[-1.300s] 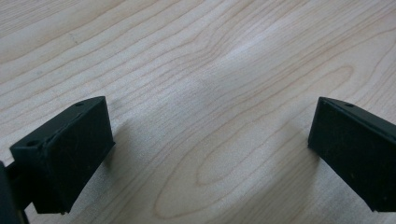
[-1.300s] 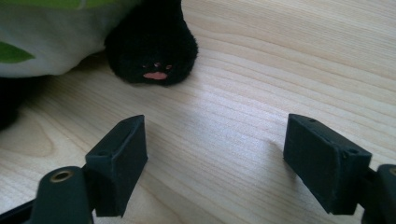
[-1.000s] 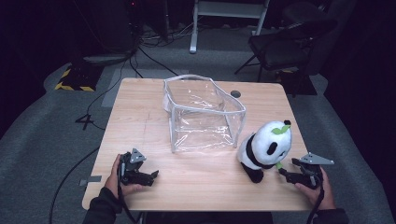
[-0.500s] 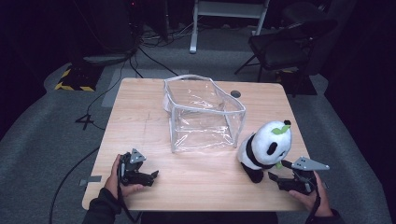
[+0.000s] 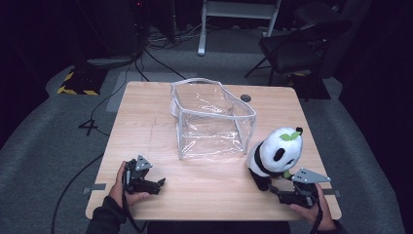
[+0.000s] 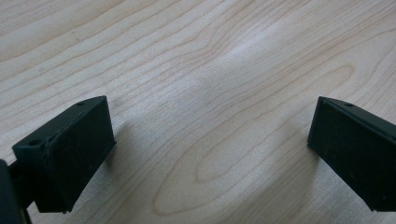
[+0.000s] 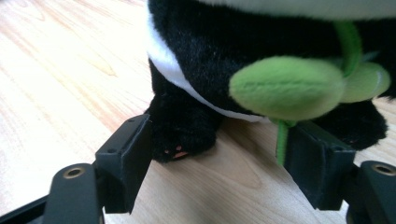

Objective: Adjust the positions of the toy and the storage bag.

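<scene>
Jaws of the right gripper [image 7: 217, 163] stand wide apart with a black foot of the plush panda [image 5: 275, 153] between them, close to one jaw; the green leaf on its stem hangs just above the other jaw. Nothing is clamped yet. Jaws of the left gripper [image 6: 205, 154] are likewise spread wide, with bare wooden table [image 6: 196, 60] between them and nothing held.

As I judge it, little is done: the panda sits upright on the table, and the clear plastic bag [image 5: 212, 119] beyond it stands open and empty, so grasping and moving remain.

Both hands lie low near the table's near edge, each gripper pointing inward.
</scene>
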`<move>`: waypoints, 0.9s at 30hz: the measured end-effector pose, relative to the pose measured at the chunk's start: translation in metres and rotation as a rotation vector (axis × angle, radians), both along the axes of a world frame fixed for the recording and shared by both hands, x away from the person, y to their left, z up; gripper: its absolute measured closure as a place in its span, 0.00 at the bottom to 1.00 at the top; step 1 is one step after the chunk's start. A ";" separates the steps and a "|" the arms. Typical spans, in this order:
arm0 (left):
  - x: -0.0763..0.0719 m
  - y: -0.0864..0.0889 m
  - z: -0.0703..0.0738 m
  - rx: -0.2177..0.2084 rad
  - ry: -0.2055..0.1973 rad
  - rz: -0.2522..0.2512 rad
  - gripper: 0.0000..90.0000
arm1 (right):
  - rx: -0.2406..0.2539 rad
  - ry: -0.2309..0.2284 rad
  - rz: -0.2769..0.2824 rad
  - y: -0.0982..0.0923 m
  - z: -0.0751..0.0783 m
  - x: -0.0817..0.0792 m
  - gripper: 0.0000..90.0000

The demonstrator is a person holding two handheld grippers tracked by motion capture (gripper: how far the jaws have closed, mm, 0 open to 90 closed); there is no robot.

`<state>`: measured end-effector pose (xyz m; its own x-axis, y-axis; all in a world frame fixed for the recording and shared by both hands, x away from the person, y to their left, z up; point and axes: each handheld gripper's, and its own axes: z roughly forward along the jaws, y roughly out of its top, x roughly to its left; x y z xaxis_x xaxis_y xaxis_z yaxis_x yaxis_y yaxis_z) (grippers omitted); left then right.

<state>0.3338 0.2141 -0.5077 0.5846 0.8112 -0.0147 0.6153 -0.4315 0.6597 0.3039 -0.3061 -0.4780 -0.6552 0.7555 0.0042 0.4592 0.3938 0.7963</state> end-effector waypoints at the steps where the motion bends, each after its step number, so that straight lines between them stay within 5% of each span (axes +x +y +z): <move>1: 0.000 0.000 0.000 0.000 0.000 0.000 0.01 | -0.004 0.008 -0.002 0.002 -0.001 0.001 0.30; 9: 0.000 0.000 0.000 0.000 0.000 0.000 0.01 | -0.015 0.022 0.022 0.017 -0.009 0.002 0.30; 15: 0.000 0.000 0.000 -0.001 0.001 0.000 0.01 | -0.074 0.024 0.059 0.025 -0.016 0.009 0.47; 20: 0.000 0.000 0.000 0.001 -0.001 0.000 0.01 | -0.080 0.022 0.106 0.018 -0.018 0.009 0.56; 27: 0.000 0.000 0.000 0.001 -0.001 0.000 0.01 | -0.068 0.023 0.096 0.001 -0.018 0.011 0.58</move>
<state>0.3338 0.2141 -0.5077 0.5847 0.8111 -0.0137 0.6148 -0.4321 0.6598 0.3145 -0.3056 -0.4964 -0.7249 0.6882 -0.0285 0.4348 0.4893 0.7560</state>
